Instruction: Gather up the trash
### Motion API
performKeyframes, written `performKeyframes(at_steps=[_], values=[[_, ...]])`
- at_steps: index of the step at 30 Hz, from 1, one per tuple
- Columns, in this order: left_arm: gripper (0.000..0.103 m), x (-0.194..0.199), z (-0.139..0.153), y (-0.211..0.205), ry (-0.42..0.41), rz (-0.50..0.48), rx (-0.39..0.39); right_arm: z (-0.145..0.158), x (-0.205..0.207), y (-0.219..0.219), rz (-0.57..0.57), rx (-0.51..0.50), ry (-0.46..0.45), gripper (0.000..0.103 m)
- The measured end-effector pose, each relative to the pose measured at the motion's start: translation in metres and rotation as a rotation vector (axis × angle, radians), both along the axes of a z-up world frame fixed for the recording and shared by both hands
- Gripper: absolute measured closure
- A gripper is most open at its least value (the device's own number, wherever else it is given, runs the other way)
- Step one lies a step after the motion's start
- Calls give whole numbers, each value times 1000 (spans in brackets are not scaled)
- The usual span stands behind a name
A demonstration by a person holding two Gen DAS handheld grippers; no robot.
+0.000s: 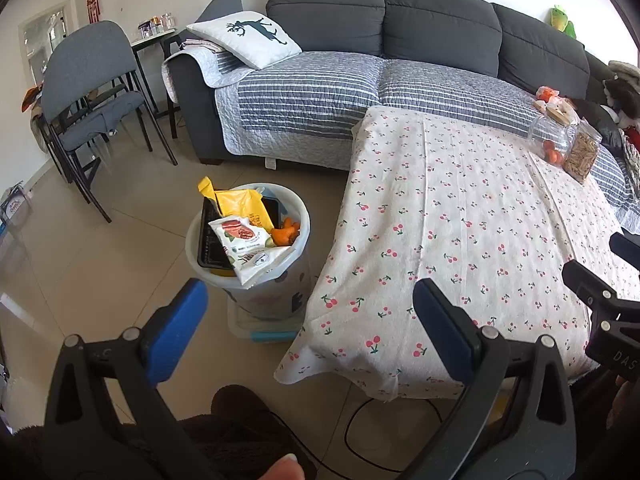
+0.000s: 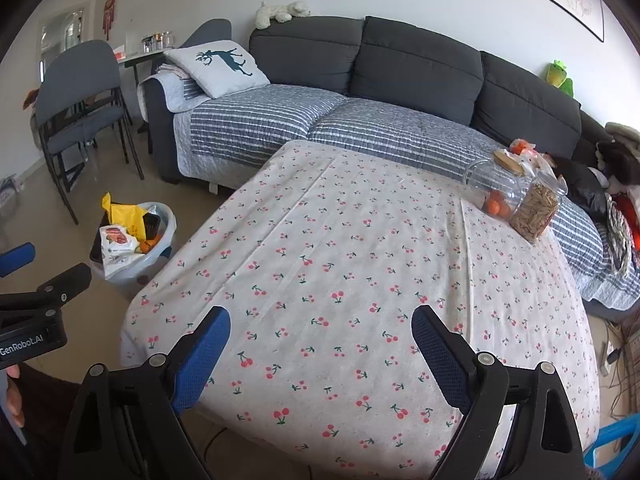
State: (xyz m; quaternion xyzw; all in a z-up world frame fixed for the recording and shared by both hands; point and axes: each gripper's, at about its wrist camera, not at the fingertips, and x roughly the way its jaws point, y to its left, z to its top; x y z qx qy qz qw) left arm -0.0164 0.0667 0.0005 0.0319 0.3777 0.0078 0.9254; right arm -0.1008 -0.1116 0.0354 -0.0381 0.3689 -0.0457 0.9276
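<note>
Ahead of you the bench [image 2: 360, 280] wears a cherry-print cloth; at its far right stand two clear jars [image 2: 516, 204]. Beyond it runs a dark grey sofa [image 2: 416, 60] with a deer cushion [image 2: 218, 66], and far left sits a grey chair [image 1: 90, 76].

A home living room: a dark grey sofa [image 2: 416, 76] with a striped quilt [image 2: 320, 124] and deer cushion [image 2: 218, 65] stands far, a cherry-print tablecloth [image 2: 360, 280] covers the near table, and folding chairs [image 1: 90, 92] stand left.
</note>
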Motion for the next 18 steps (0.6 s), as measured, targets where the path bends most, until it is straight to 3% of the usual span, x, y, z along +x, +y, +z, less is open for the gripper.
performKeyframes(at_steps=[18], values=[[1,6,-1,2,15,27,-26,-4,4,-7,-17,34,18,10]])
